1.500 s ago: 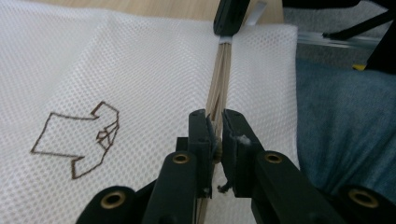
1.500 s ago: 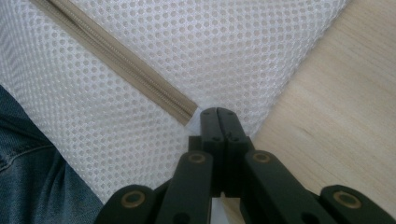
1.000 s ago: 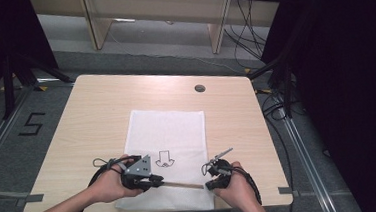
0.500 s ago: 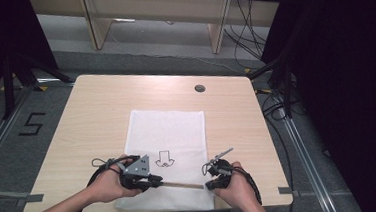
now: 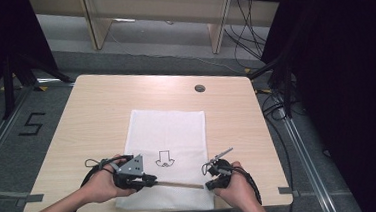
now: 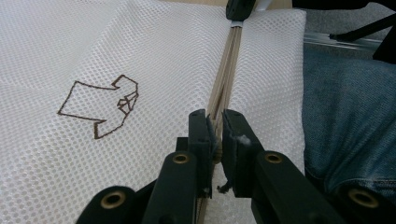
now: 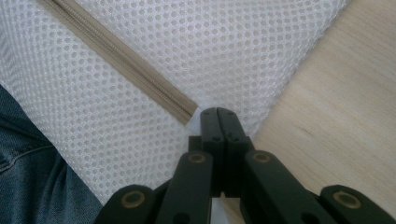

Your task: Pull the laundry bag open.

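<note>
Two grippers: both at the zipper (image 5: 180, 184) of the mesh bag (image 5: 168, 132).
Bag: flat on the surface (image 5: 96, 107), near edge.
Left gripper (image 6: 215, 140): fingers clamped on the zipper's pull end.
Right gripper (image 7: 218, 122): fingers pinched on mesh just past the zipper's other end.

Your left gripper (image 5: 148, 179) is black with a grey three-cornered plate; brass rings dot its arms. Your right gripper (image 5: 208, 177) is black too; you wear blue jeans (image 6: 345, 121).

Fingers (image 6: 215, 135) clamped on beige zipper (image 6: 227, 70)
</note>
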{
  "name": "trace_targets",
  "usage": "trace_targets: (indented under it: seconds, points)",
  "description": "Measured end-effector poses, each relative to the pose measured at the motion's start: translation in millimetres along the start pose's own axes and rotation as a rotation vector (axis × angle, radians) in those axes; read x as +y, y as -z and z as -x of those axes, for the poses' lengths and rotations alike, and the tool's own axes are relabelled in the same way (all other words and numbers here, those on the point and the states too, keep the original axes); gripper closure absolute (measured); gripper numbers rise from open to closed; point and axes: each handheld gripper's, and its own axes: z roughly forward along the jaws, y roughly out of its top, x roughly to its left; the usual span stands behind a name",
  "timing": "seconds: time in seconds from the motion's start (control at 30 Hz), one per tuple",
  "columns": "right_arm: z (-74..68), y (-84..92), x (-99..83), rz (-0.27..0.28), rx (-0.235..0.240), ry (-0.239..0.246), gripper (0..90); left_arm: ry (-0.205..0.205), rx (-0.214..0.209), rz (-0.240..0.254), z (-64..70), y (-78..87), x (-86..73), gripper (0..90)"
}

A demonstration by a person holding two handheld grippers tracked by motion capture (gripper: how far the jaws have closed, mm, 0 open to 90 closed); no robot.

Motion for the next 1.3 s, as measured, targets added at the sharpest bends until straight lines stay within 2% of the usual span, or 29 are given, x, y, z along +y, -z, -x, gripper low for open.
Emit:
trace_targets:
  seconds: [0.2, 0.23, 0.37, 0.43, 0.77, 0.83, 0.87, 1.03, 1.3]
  points:
    - [0.2, -0.1, -0.2, 0.002, 0.005, 0.0, 90.0, 0.003, -0.001, 0.006, 0.1, 0.0, -0.5, 82.1]
    - [0.4, -0.2, -0.2, 0.002, 0.007, 0.002, 90.0, -0.003, 0.0, -0.005, -0.5, 0.5, -0.6, 82.1]
    - [0.3, -0.2, -0.3, 0.004, 0.006, 0.002, 90.0, 0.015, -0.01, 0.011, -0.9, 1.4, -2.7, 82.1]
    - [0.4, -0.1, -0.1, 0.0, 0.008, 0.001, 90.0, 0.004, -0.004, 0.0, -0.8, 2.4, -2.9, 82.1]
    - [0.2, -0.1, -0.4, 0.004, 0.004, 0.003, 90.0, 0.012, -0.004, 0.008, -0.6, 4.0, -4.4, 82.1]
    - [0.2, -0.2, -0.4, 0.004, 0.004, 0.005, 90.0, 0.002, -0.001, 0.002, -1.4, 5.5, -5.3, 82.1]
    - [0.3, -0.2, -0.4, 0.004, 0.005, 0.004, 90.0, 0.015, -0.002, 0.006, -0.5, 5.3, -5.7, 82.1]
    - [0.6, -0.4, -0.3, 0.008, 0.005, 0.011, 90.0, 0.004, -0.002, -0.001, -1.6, 6.6, -7.0, 82.1]
    - [0.2, -0.1, -0.5, 0.003, 0.004, 0.005, 90.0, 0.018, -0.002, 0.004, -2.1, 8.4, -8.8, 82.1]
